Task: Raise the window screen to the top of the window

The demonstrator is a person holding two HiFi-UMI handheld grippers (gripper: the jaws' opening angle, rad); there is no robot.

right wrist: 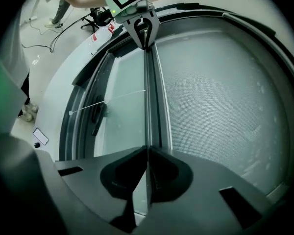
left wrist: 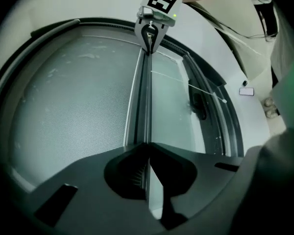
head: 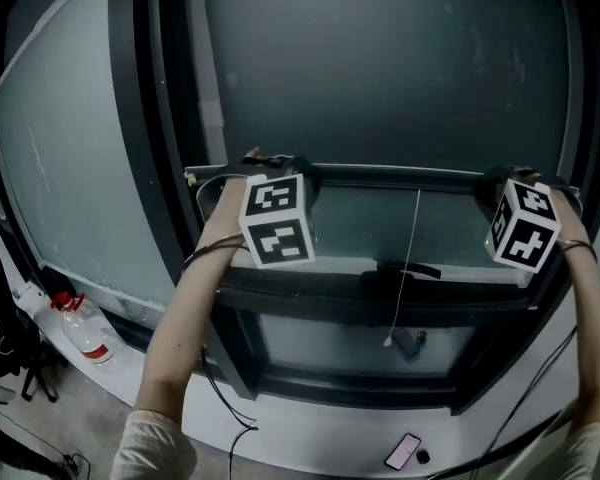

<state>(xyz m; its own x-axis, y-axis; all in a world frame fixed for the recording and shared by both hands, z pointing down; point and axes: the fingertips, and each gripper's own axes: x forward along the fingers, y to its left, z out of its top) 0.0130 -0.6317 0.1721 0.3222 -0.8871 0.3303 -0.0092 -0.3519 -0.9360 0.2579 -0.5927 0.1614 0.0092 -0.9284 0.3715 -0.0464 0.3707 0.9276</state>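
The window screen (head: 380,68) is a grey mesh whose dark bottom bar (head: 400,175) lies level, about halfway up the window. My left gripper (head: 278,166) holds the bar near its left end and my right gripper (head: 510,180) holds it near its right end. In the left gripper view the jaws of the left gripper (left wrist: 148,153) are shut on the thin bar (left wrist: 143,106), with mesh (left wrist: 78,106) to its left and the right gripper (left wrist: 150,35) at the far end. The right gripper (right wrist: 147,153) clamps the bar (right wrist: 152,102) the same way.
A thin pull cord (head: 412,258) hangs from the bar over the lower glass. A black window handle (head: 405,268) sits on the frame below. On the sill lies a phone (head: 403,451). A water bottle (head: 85,330) and a chair (head: 5,343) stand at the left.
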